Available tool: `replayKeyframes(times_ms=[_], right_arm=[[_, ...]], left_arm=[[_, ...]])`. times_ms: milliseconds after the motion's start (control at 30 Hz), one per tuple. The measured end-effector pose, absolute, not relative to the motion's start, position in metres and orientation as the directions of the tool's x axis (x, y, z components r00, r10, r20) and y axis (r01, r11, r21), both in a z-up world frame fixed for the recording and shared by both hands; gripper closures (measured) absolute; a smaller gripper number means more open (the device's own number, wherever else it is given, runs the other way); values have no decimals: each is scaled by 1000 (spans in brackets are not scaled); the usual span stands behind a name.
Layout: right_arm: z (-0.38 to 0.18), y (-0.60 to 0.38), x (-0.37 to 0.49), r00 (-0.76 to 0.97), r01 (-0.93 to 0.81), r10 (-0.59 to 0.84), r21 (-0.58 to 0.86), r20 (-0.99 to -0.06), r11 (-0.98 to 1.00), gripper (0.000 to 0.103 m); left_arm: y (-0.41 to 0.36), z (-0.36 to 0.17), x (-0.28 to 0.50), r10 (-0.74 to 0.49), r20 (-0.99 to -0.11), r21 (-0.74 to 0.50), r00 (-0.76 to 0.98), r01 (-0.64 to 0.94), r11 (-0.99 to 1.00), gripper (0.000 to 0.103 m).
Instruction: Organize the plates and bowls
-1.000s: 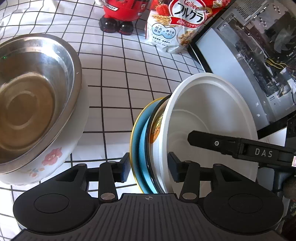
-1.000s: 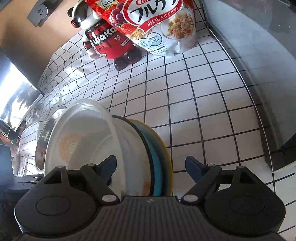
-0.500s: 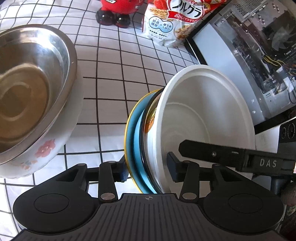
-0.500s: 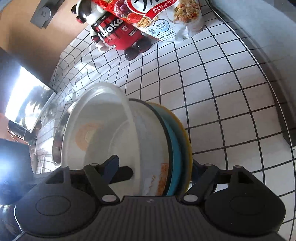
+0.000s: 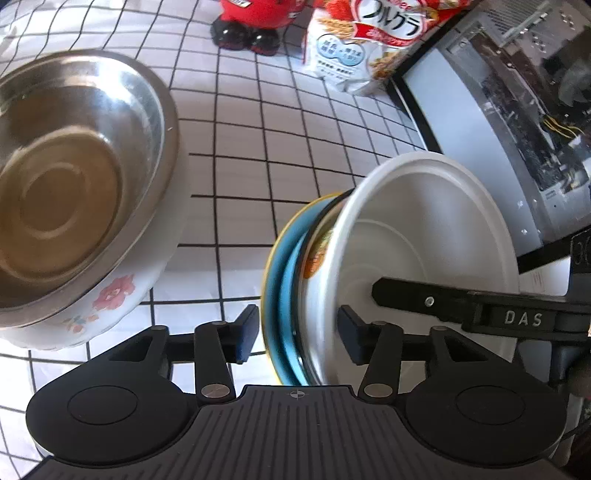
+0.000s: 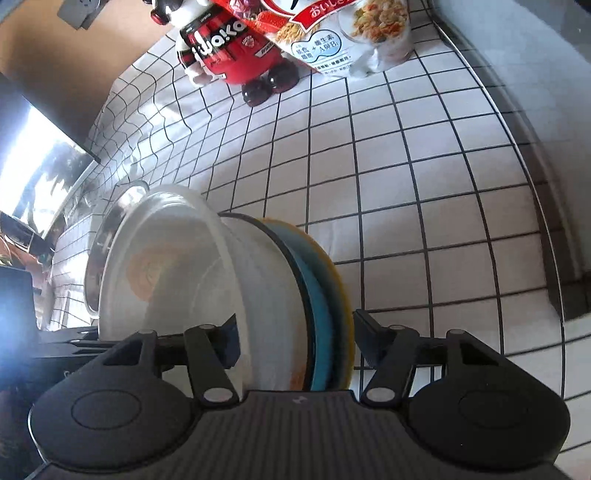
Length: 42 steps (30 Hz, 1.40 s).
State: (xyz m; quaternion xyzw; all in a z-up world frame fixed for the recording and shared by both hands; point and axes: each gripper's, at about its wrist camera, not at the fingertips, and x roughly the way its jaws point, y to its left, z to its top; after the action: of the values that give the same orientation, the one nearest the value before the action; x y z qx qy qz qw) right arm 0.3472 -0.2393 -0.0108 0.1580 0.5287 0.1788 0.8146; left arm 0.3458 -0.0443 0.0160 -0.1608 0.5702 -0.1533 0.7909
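A stack stands on edge between both grippers: a white bowl nested in a blue plate and a yellow plate. My left gripper straddles the stack's near rim, one finger behind the yellow plate and one inside the bowl. My right gripper is shut on the same stack from the other side; its finger shows inside the bowl. A steel bowl sits inside a white flowered bowl at the left.
A red toy figure and a cereal bag stand at the back of the checked tablecloth. A computer case stands to the right. A monitor is at the far left.
Both grippers have closed in on the upright stack and carried it a little nearer the steel bowl. The right gripper's fingers now press the stack.
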Motion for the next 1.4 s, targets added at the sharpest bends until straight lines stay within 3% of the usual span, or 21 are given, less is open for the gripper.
replayKeyframes(times_ms=[67, 333, 633, 800, 1100, 1400], right_arm=[[-13, -241, 351, 356, -135, 469, 453, -808, 881, 41], [-19, -246, 352, 309, -116, 534, 526, -787, 843, 41], [-19, -248, 348, 326, -108, 545, 543, -772, 833, 41], [-17, -244, 346, 347, -127, 487, 474, -802, 871, 41], [-15, -238, 343, 356, -163, 459, 429, -814, 888, 41], [-16, -240, 345, 333, -184, 496, 461, -802, 868, 41]], left_arm=[[-42, 14, 347, -423, -857, -431, 296, 41, 902, 40], [-42, 14, 349, -412, -866, -415, 283, 51, 908, 38], [-45, 14, 349, -417, -864, -420, 284, 53, 906, 41], [-49, 12, 349, -469, -846, -468, 254, 68, 881, 51], [-57, 14, 348, -425, -856, -413, 295, 107, 904, 41], [-52, 11, 349, -462, -840, -456, 284, 92, 885, 48]])
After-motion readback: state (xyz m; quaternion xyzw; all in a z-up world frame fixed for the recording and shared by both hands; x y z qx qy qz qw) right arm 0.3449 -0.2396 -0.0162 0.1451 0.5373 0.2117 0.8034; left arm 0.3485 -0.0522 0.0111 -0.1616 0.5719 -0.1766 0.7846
